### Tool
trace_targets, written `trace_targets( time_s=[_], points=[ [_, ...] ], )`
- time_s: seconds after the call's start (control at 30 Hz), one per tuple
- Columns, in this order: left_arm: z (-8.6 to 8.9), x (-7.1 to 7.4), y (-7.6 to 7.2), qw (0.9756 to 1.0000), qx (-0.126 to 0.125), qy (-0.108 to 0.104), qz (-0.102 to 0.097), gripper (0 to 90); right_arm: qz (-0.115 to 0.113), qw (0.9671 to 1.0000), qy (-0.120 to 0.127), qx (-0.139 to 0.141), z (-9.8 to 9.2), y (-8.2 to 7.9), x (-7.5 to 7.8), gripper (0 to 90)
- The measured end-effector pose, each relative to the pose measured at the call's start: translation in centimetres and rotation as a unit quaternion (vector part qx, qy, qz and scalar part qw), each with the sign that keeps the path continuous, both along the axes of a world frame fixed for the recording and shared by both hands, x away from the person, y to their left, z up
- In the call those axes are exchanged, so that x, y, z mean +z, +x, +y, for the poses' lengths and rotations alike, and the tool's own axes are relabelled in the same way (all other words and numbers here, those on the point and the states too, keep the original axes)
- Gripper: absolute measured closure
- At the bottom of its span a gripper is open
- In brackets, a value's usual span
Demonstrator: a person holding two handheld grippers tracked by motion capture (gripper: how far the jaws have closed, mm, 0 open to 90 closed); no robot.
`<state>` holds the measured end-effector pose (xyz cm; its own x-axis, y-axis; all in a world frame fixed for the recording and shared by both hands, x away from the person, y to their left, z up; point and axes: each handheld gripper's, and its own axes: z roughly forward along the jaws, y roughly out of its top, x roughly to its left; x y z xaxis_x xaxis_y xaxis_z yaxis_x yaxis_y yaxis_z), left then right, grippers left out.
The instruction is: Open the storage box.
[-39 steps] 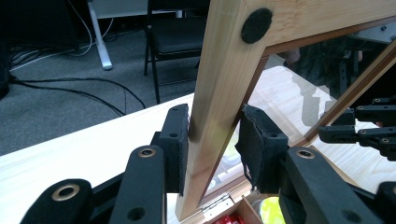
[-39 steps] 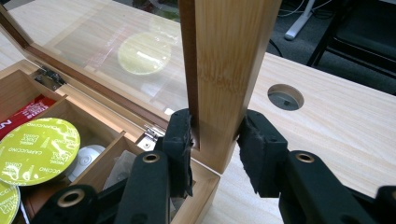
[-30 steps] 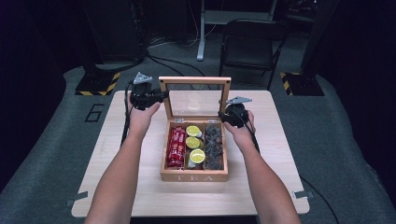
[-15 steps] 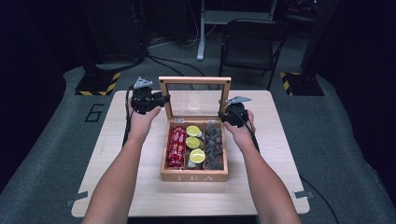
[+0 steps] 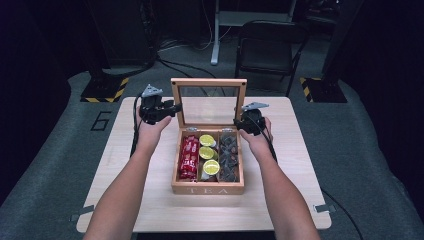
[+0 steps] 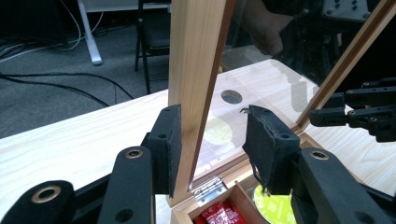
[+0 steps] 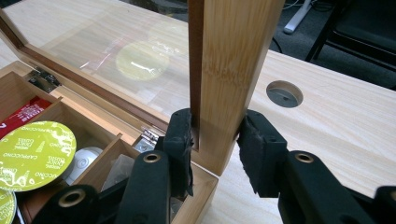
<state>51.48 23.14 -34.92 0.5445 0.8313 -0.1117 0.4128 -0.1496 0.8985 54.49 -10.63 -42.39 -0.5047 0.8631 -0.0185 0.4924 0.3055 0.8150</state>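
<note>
Wooden tea box [image 5: 207,189] at centre of frame in high view, on pale tabletop [image 5: 300,165]. Glass-paned lid [image 5: 209,102] standing upright at back edge of box.

Left tool [image 5: 171,108] at left post of lid frame, upper left of box. In left gripper view, post [image 6: 198,70] between the jaws: left pad flat against the wood, right pad clear of it with a gap, glass visible through that gap. Jaws just opening, post between them and not clamped. Loose, partly open.

Right tool [image 5: 240,125] at right post of lid, upper right of box. In right gripper view, post [image 7: 229,70] pinched low down, near the hinge [image 7: 148,135]; both pads pressed on the wood. Closed firmly on lid.

Box contents, high view: red packets [image 5: 188,157] in left compartment, three yellow-green capsules [image 5: 208,153] in middle, dark items [image 5: 229,156] in right. Print on nearest capsule lid [image 7: 35,156] in right gripper view: "cappuccino".

Round hole in tabletop [image 7: 284,93] beyond the right post. Black chair [image 5: 270,47] on floor behind, top of frame.
</note>
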Motion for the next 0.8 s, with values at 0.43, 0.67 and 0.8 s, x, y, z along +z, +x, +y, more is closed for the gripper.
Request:
trace_targets(
  time_s=[0.43, 0.67, 0.8],
  points=[
    [1.2, -0.3, -0.3, 0.9999, 0.009, 0.001, 0.005, 55.8, 0.011, 0.9999, 0.002, -0.001, 0.0, 0.4, 0.1, 64.4],
    [1.1, -0.6, -0.5, 1.0000, 0.004, 0.003, 0.005, 55.9, 0.022, 0.9997, 0.004, -0.004, 0.0, 1.1, 0.2, 64.3],
    [1.0, -0.6, -0.5, 1.0000, 0.002, 0.004, 0.005, 55.9, 0.031, 0.9993, 0.012, -0.013, 0.0, 1.4, 0.1, 64.1]
  ],
)
